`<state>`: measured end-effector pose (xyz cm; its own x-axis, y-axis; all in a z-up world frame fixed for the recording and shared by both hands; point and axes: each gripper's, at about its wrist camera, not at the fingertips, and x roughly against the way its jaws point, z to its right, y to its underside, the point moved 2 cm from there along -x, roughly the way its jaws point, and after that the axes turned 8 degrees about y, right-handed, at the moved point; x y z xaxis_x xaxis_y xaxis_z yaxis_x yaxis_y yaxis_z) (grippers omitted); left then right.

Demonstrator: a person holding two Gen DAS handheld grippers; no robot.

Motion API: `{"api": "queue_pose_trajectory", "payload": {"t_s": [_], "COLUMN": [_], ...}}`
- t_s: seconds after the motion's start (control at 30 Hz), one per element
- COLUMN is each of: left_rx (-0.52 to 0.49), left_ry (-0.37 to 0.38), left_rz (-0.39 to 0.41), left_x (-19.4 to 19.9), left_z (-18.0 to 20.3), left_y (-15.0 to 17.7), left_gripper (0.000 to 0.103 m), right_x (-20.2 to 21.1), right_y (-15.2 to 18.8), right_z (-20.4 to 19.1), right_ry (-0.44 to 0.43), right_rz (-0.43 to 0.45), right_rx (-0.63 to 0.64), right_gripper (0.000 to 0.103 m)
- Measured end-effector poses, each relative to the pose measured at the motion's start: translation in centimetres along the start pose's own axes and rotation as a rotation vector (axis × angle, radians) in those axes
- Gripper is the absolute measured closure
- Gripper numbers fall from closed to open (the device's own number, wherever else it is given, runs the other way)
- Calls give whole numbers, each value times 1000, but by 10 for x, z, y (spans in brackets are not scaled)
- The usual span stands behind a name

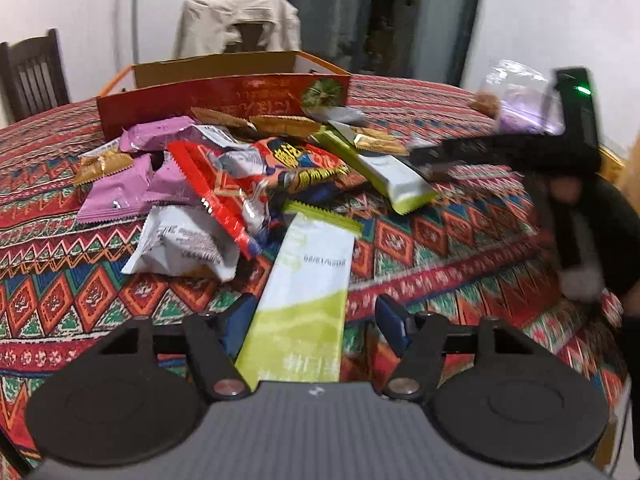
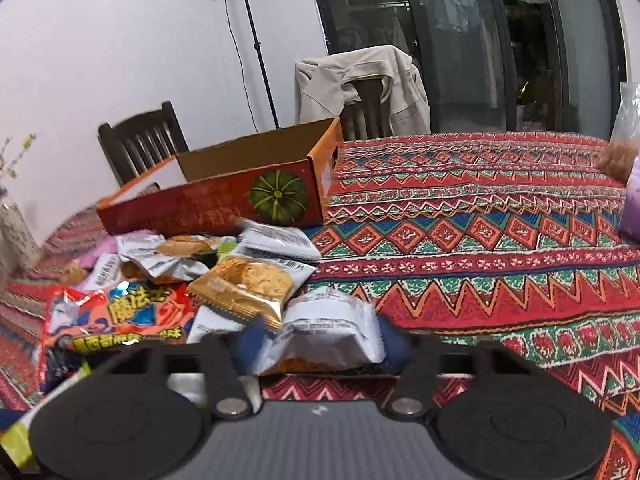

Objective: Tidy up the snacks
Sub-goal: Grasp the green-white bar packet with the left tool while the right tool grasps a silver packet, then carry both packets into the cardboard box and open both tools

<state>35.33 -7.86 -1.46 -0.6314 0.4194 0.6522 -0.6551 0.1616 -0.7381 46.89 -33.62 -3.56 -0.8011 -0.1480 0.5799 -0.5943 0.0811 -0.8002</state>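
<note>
A heap of snack packets lies on the patterned tablecloth in front of an open red-and-orange cardboard box with a pumpkin picture. My left gripper is open, its blue-padded fingers either side of a long green-and-white packet lying flat. My right gripper stands with a white crinkled packet between its fingers; the frame is blurred there and contact is unclear. The right gripper also shows at the right of the left wrist view. Pink, red and gold packets lie in the heap.
A clear plastic bag with snacks sits at the table's far right, also seen in the right wrist view. Wooden chairs stand behind the table, one draped with a beige jacket. A vase stands at far left.
</note>
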Motion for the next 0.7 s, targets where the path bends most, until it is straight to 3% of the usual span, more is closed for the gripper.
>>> {"api": "queue_pose_trajectory", "payload": {"t_s": [0.13, 0.27, 0.37, 0.43, 0.7], "left_rx": [9, 25, 58, 67, 85], "left_ry": [-54, -77, -94, -93, -166], "left_rz": [-2, -2, 1, 21, 96], "left_x": [-8, 5, 23, 37, 68], "left_z": [16, 28, 33, 37, 38], "left_y": [-5, 6, 14, 14, 8], "left_gripper": [62, 64, 65, 65, 65], "right_x": [20, 62, 96, 109, 119], "right_y": [8, 33, 63, 78, 80], "right_z": [1, 2, -8, -20, -41], "right_ry": [17, -3, -168, -232, -259], "right_rz": [18, 19, -13, -22, -20], "right_rx": [34, 40, -53, -51, 74], "right_gripper": [55, 55, 60, 62, 59]}}
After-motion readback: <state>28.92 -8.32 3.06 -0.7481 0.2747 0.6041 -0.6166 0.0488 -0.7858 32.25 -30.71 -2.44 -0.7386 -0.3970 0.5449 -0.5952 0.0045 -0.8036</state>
